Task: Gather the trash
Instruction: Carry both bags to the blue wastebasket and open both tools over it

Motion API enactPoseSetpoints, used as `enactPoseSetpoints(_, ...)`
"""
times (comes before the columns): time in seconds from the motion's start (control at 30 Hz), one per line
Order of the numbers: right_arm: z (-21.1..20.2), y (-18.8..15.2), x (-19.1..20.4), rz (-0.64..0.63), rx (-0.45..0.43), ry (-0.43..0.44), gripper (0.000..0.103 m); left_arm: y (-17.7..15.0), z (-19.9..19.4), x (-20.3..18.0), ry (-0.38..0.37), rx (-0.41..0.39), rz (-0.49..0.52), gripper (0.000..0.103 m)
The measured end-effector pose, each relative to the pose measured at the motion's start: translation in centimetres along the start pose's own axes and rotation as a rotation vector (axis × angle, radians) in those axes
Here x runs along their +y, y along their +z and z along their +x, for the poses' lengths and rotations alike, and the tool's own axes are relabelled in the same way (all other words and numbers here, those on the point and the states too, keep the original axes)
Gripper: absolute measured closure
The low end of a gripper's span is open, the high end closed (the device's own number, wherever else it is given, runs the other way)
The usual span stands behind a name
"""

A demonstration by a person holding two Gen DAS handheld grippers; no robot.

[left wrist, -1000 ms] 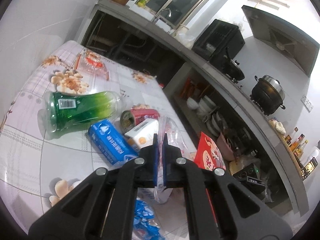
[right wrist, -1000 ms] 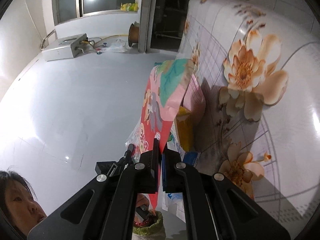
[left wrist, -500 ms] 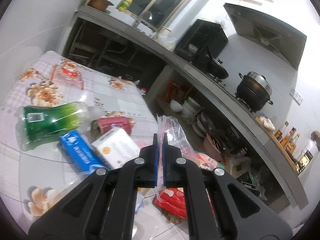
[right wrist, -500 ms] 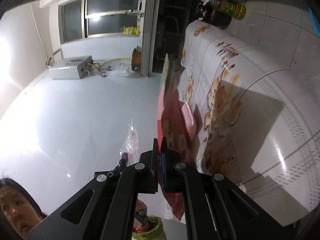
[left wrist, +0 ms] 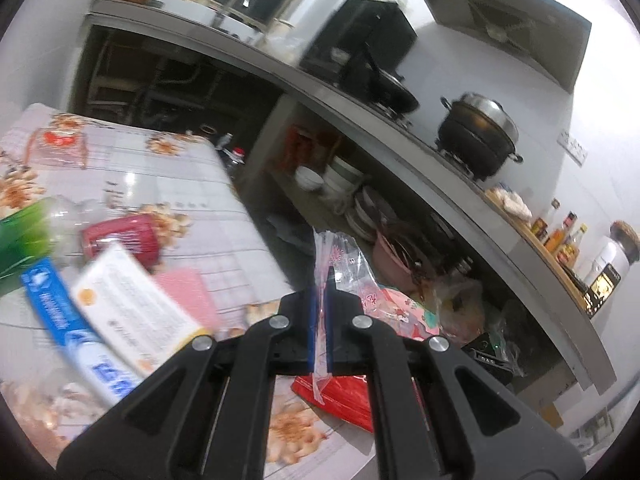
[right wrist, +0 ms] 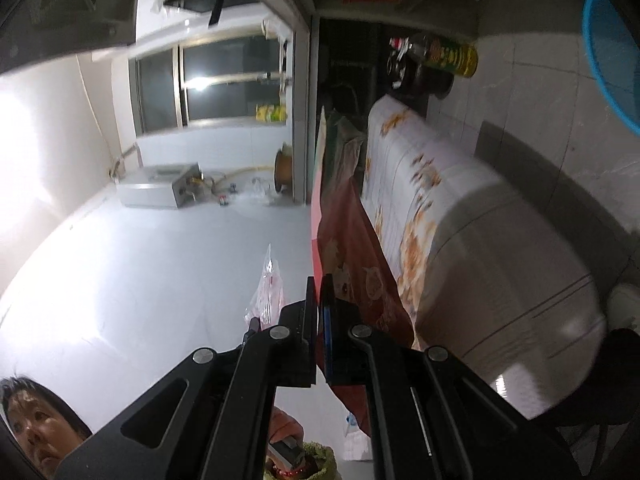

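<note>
My left gripper (left wrist: 320, 280) is shut on a clear plastic wrapper with red print (left wrist: 340, 256), held above the table's near corner. My right gripper (right wrist: 320, 284) is shut on a red printed bag (right wrist: 352, 256), lifted beside the flowered table (right wrist: 460, 240). The red bag also shows in the left wrist view (left wrist: 352, 392), below my left gripper. On the table lie a white carton (left wrist: 128, 312), a blue tube box (left wrist: 76, 340), a red can (left wrist: 120, 236), a pink packet (left wrist: 188, 292) and a green bottle (left wrist: 24, 232).
A grey kitchen counter (left wrist: 400, 136) with a black pot (left wrist: 476, 132) runs behind the table, with bowls and plates on the shelf below. A blue basin (right wrist: 612, 52) and bottles (right wrist: 436, 56) stand on the floor. A clear packet (left wrist: 56, 148) lies at the table's far side.
Both grippers have lifted and swung with their loads. The red bag has come up off the table. The left view has turned toward the kitchen counter.
</note>
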State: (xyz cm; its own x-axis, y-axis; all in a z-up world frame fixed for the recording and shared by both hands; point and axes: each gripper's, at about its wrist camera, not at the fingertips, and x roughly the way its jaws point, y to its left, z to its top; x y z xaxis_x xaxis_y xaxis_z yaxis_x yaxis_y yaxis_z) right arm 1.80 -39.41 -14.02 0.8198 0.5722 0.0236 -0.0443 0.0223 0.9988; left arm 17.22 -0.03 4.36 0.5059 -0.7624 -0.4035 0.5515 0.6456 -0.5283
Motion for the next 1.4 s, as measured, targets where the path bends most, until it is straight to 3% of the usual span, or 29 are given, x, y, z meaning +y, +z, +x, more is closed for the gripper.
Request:
enactPoseSetpoints(0.4, -7.9, 2.2, -7.7, 0.224, -0.202, 0.063, 0.100, -1.7, 11.9, -6.3, -0.035, 0.195, 0.041, 0.101)
enactPoseSetpoints(0.53, -10.3, 3.1, -10.3, 0.291, -0.273, 0.109, 0.100, -2.7, 16.9, -9.0, 0.021, 0.292, 0.106, 0.101)
enactPoseSetpoints(0.63, -12.0, 3.8, -12.1, 0.332, -0.334, 0.130, 0.100, -3.5, 20.8, -10.9, 0.023, 0.357, 0.139, 0.101)
enactPoseSetpoints(0.87, -14.4, 6.6, -16.6, 0.413, -0.448, 0.125, 0.100, -6.7, 31.3, -14.1, 0.065, 0.563, 0.211, 0.101)
enactPoseSetpoints(1.1, -14.3, 9.9, -20.1, 0.430, -0.523, -0.009, 0.100, -10.7, 41.0, -16.2, 0.176, 0.696, 0.337, 0.101)
enactPoseSetpoints(1.23, -14.2, 11.2, -21.4, 0.417, -0.546, -0.104, 0.098, -12.5, 44.8, -15.8, 0.217, 0.743, 0.348, 0.100)
enactPoseSetpoints(1.37, -14.2, 12.9, -22.1, 0.361, -0.563, -0.303, 0.096, -14.1, 48.1, -15.3, 0.240, 0.762, 0.345, 0.099)
enactPoseSetpoints(1.4, -14.2, 13.5, -22.4, 0.349, -0.556, -0.393, 0.095, -14.6, 48.9, -15.2, 0.253, 0.769, 0.351, 0.092)
